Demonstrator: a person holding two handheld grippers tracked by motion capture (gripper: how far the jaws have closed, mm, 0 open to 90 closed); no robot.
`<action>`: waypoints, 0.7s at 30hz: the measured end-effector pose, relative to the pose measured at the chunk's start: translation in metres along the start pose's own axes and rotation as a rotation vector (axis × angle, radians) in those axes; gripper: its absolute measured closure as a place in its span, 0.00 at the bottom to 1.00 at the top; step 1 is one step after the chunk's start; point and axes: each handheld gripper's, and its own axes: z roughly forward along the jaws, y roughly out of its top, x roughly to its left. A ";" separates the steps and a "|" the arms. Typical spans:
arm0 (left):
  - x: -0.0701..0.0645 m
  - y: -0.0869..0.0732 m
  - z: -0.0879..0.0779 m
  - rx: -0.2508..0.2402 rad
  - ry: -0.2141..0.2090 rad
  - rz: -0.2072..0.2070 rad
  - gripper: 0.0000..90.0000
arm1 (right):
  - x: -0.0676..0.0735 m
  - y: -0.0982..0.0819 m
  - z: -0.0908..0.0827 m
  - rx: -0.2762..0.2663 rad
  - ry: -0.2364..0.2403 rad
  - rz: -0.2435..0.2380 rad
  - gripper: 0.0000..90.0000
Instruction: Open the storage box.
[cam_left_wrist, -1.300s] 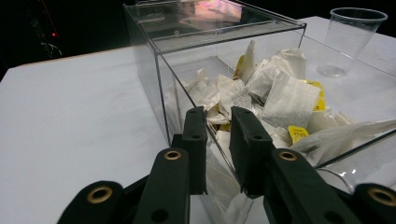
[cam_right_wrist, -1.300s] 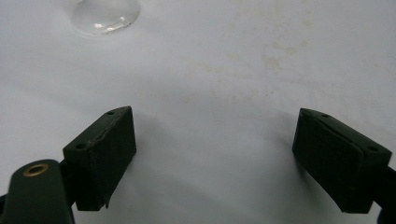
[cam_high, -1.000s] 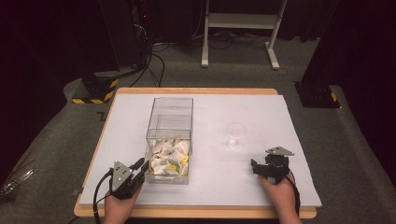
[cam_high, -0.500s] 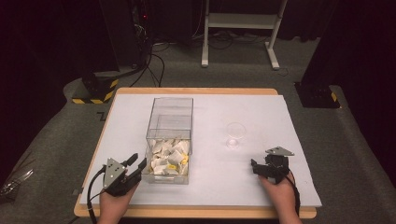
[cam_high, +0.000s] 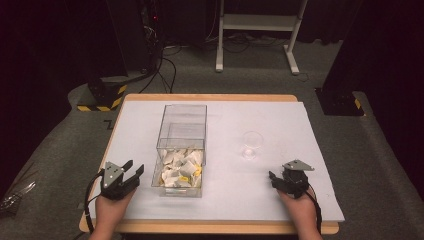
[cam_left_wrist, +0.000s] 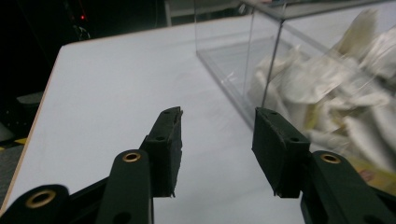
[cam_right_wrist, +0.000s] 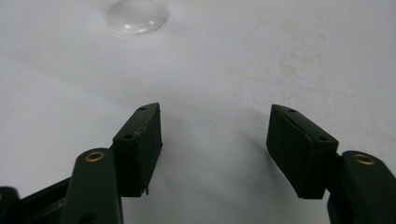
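Note:
A clear plastic box (cam_high: 181, 131) stands left of the table's middle, its near half heaped with white paper packets (cam_high: 179, 167). My left gripper (cam_high: 134, 170) rests at the box's near left corner, a little apart from it. In the left gripper view its jaws (cam_left_wrist: 217, 140) have just been opening and stand open with nothing between them, the box wall (cam_left_wrist: 261, 56) and packets (cam_left_wrist: 327, 88) at the right. My right gripper (cam_high: 273, 176) sits near the front right; its jaws (cam_right_wrist: 215, 140) have just been closing but are still open over bare table. A small clear cup (cam_high: 251, 144) (cam_right_wrist: 136, 16) stands beyond it.
A white sheet (cam_high: 225, 190) covers the wooden table top. Its left edge (cam_left_wrist: 42, 107) runs close beside my left gripper. Dark floor, cables and a white stand (cam_high: 255, 30) lie behind the table.
My left hand has slid to the left, away from the box, and its jaws have gone from shut to open. The right hand has stayed where it was.

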 end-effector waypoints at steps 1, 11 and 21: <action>0.001 -0.003 0.003 0.011 0.004 -0.002 0.57 | 0.001 0.001 -0.002 -0.008 0.002 -0.001 0.42; 0.011 -0.016 0.018 0.082 -0.015 -0.003 0.54 | 0.014 0.004 -0.011 -0.075 0.040 -0.030 0.50; 0.011 -0.017 0.022 0.089 -0.031 -0.002 0.50 | 0.030 0.008 -0.009 -0.076 0.073 -0.061 0.51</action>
